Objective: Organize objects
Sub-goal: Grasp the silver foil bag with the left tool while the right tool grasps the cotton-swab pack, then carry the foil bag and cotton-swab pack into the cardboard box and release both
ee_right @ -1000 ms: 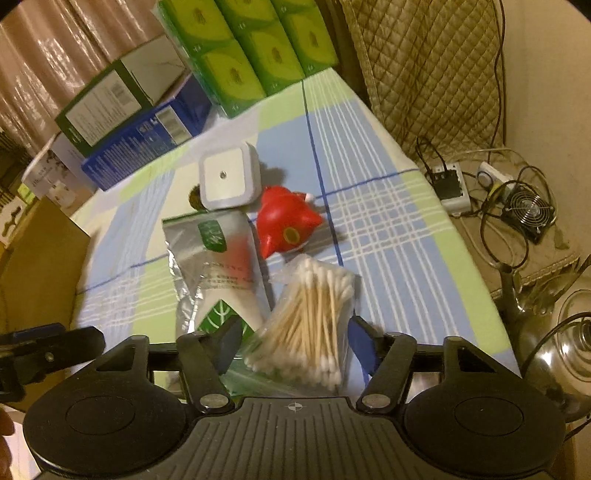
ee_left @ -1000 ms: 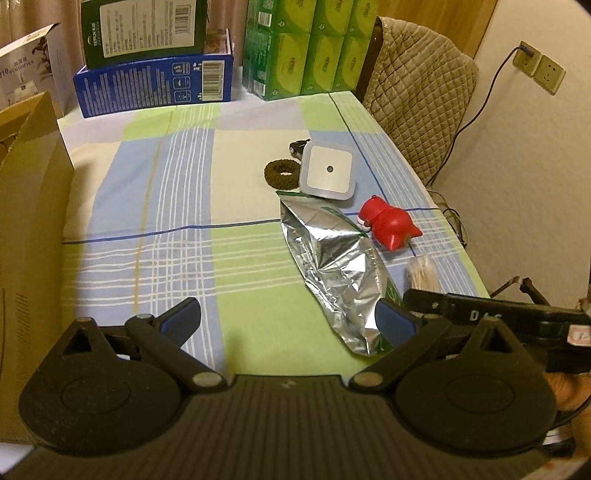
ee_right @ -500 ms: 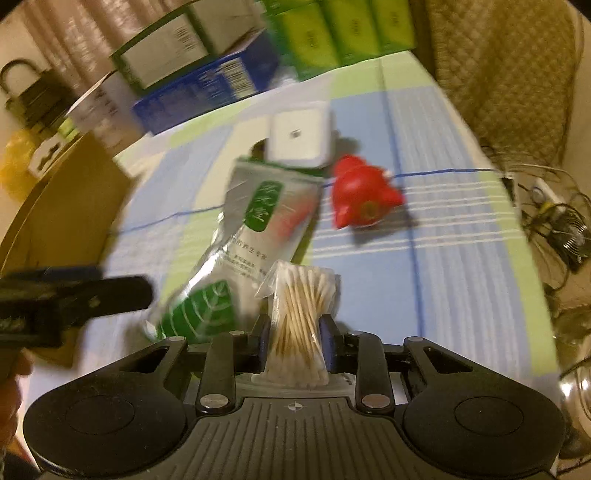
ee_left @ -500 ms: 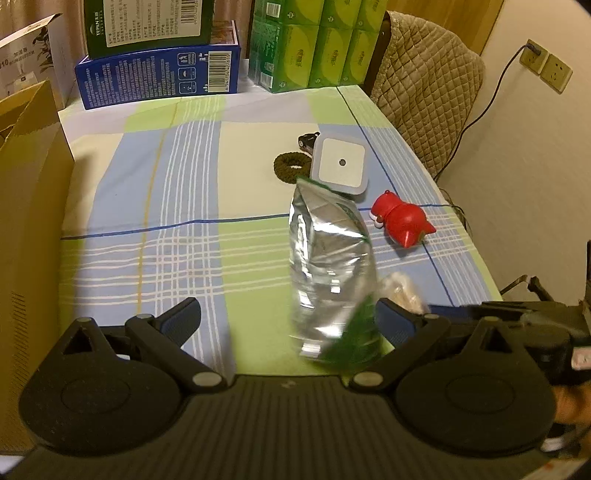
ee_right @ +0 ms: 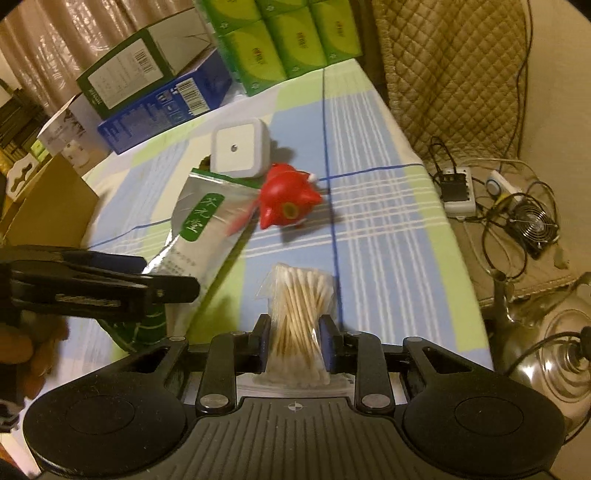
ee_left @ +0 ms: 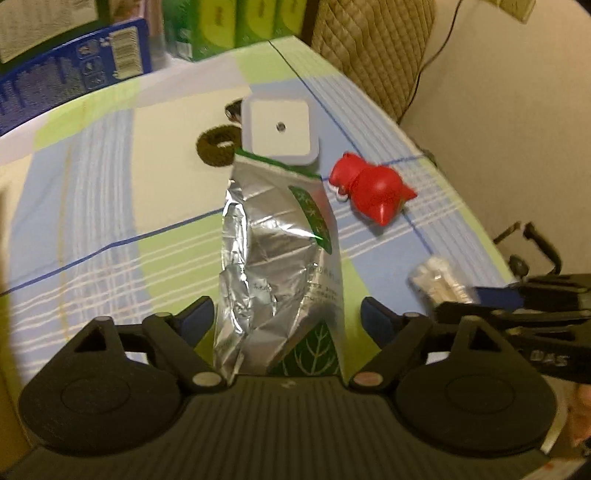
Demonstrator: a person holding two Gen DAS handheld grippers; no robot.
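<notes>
My right gripper (ee_right: 295, 332) is shut on a clear bag of cotton swabs (ee_right: 299, 299) and holds it above the table; the bag also shows in the left wrist view (ee_left: 439, 277). My left gripper (ee_left: 288, 314) is open, its fingers on either side of the near end of a silver foil pouch with a green leaf (ee_left: 280, 258), which lies on the checked tablecloth (ee_left: 92, 206). The pouch also shows in the right wrist view (ee_right: 199, 229). Beyond it lie a red toy (ee_left: 373, 192), a white square device (ee_left: 279, 129) and a brown hair tie (ee_left: 216, 146).
A cardboard box (ee_right: 48, 206) stands at the table's left. Blue and green cartons (ee_right: 162, 99) and green tissue packs (ee_right: 288, 33) line the far edge. A quilted chair (ee_right: 447, 70) is at the far right. Cables, a fan (ee_right: 532, 225) and a metal kettle (ee_right: 554, 339) lie on the floor.
My right gripper closed on the cotton swabs and lifted them. My left gripper moved right and forward until its open fingers flank the pouch's near end.
</notes>
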